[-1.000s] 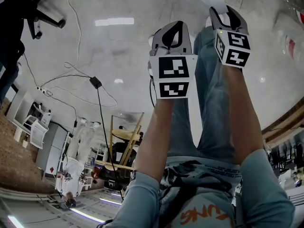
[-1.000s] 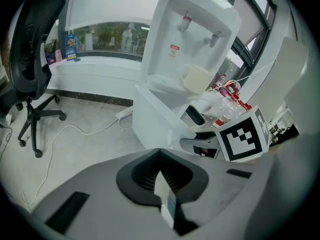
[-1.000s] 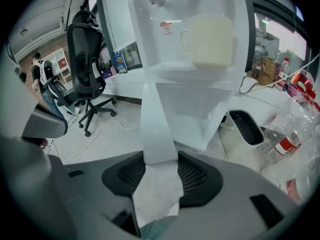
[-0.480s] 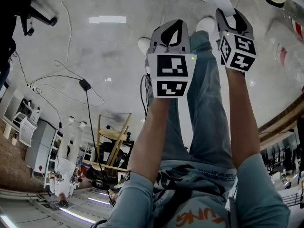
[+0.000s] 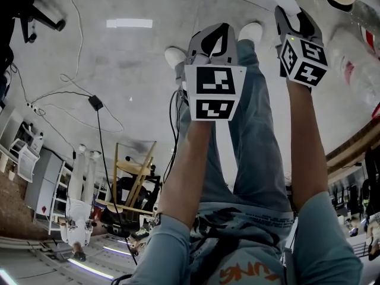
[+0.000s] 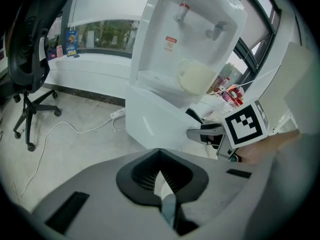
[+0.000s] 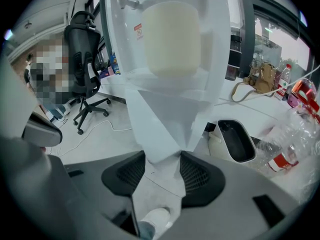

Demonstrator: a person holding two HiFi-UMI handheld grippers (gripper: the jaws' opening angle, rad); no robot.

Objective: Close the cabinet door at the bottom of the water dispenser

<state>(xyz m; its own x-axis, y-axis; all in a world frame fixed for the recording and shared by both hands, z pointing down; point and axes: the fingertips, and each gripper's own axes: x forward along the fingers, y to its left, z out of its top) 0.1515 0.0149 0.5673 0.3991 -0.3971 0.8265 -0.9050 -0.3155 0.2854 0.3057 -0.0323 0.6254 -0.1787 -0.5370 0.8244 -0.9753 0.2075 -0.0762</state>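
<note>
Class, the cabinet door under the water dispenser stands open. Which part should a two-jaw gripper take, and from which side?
Take the cabinet door by its free edge, coming straight from the front. The panel looks thin and is swung out edge-on toward the right gripper, whose open jaws straddle it, so a pad probably fits on each face.

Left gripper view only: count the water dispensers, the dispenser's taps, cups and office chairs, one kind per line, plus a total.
Water dispenser: 1
Taps (one red-topped, one grey): 2
Cup: 1
Office chair: 1
Total: 5
</note>
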